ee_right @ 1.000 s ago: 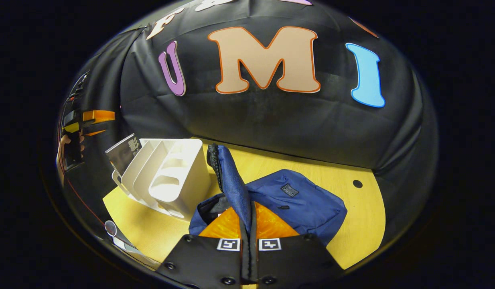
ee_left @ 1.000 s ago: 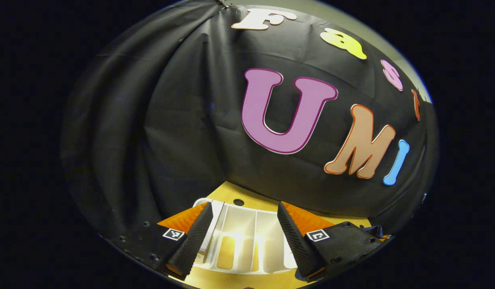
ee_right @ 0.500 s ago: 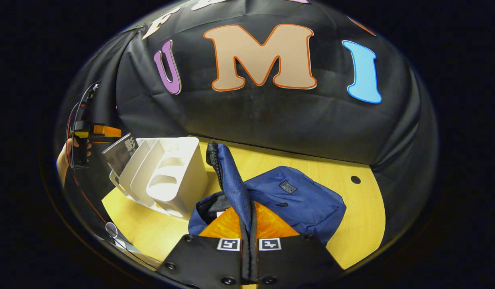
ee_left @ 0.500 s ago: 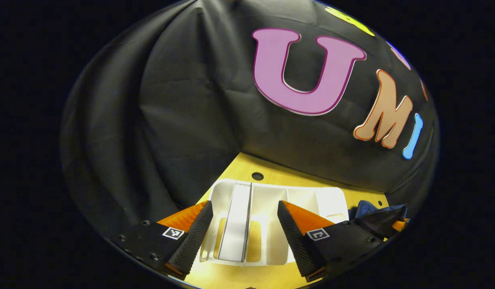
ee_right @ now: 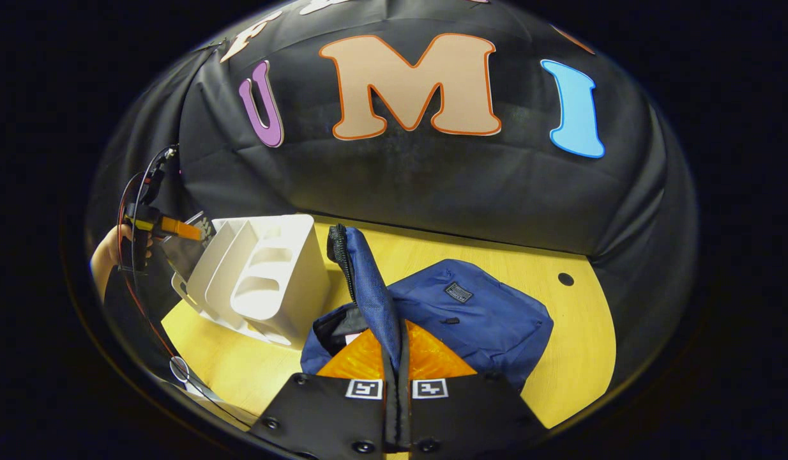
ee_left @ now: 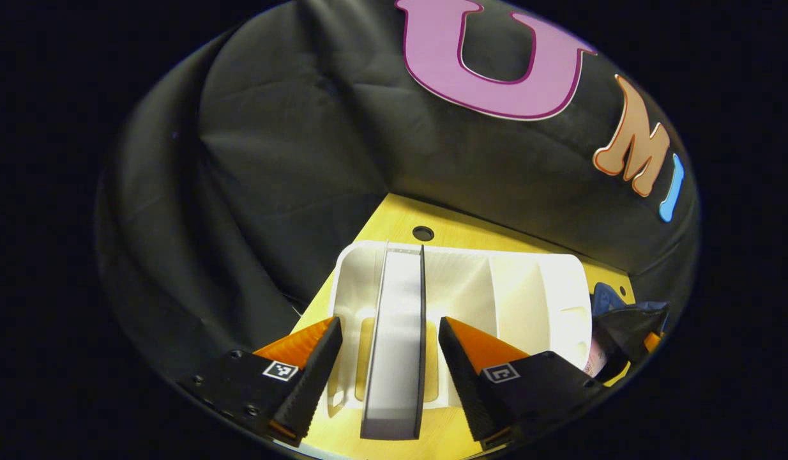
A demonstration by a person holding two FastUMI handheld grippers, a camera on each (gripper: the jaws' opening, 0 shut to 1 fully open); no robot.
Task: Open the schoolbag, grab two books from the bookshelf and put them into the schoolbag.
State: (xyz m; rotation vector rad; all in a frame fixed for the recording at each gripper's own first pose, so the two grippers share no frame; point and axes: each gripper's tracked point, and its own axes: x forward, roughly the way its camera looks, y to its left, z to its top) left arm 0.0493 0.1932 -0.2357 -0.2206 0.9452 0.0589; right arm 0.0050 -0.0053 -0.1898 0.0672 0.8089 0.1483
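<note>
Left gripper [ee_left: 389, 367], jaws spread, straddles a thin upright book [ee_left: 397, 338] in the white ribbed plastic bookshelf [ee_left: 528, 294]. Right gripper [ee_right: 396, 358] pinches the blue fabric schoolbag [ee_right: 477, 313] flap.

One book [ee_left: 397, 332] stands in one white shelf [ee_left: 560, 287] with several slots; one blue bag [ee_right: 477, 313] lies on one yellow table [ee_right: 579, 345] with two round holes; two grippers [ee_left: 387, 370] [ee_right: 397, 358], one hand [ee_right: 106, 255]
</note>
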